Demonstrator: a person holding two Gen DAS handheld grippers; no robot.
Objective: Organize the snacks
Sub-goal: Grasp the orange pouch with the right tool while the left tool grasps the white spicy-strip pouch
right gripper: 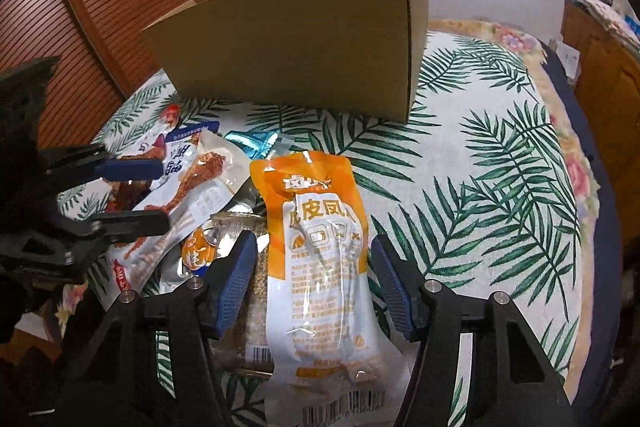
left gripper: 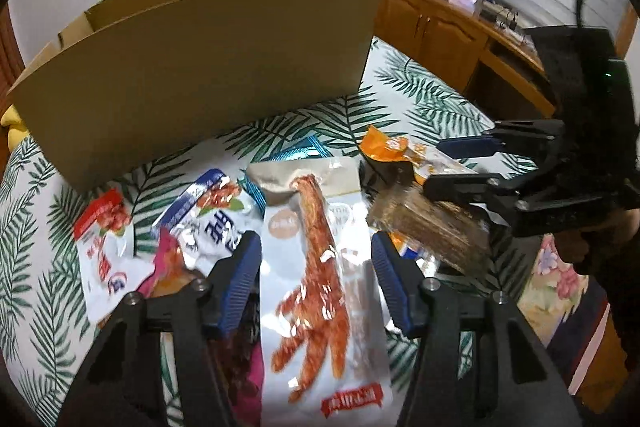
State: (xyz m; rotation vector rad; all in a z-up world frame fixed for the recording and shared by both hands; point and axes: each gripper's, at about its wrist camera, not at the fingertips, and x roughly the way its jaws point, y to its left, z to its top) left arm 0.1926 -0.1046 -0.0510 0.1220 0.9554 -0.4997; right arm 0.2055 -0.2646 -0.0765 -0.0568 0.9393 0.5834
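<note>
Left gripper (left gripper: 316,259) and right gripper (right gripper: 314,263) straddle snack packets, jaws wide.

Cardboard box (right gripper: 296,43), 12 o'clock: plain tan. Cloth (right gripper: 500,155): white, green palm-leaf print. Packet (right gripper: 324,267) at centre: orange top, white-and-clear body. Packet (left gripper: 320,267): silver-white, red-brown chicken-foot picture. Gripper pads (left gripper: 244,279): blue on black. Cabinet (left gripper: 440,27), 2 o'clock: orange-brown wood.

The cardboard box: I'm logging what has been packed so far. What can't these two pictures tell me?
- Inside of the cardboard box: hidden in both views by its own tall near wall.
- Brown packet, left wrist view: blurred, label unreadable, partly behind the right gripper.
- Packets under the orange packet, right wrist view: mostly covered by it.
- Teal packet: only a corner shows.
</note>
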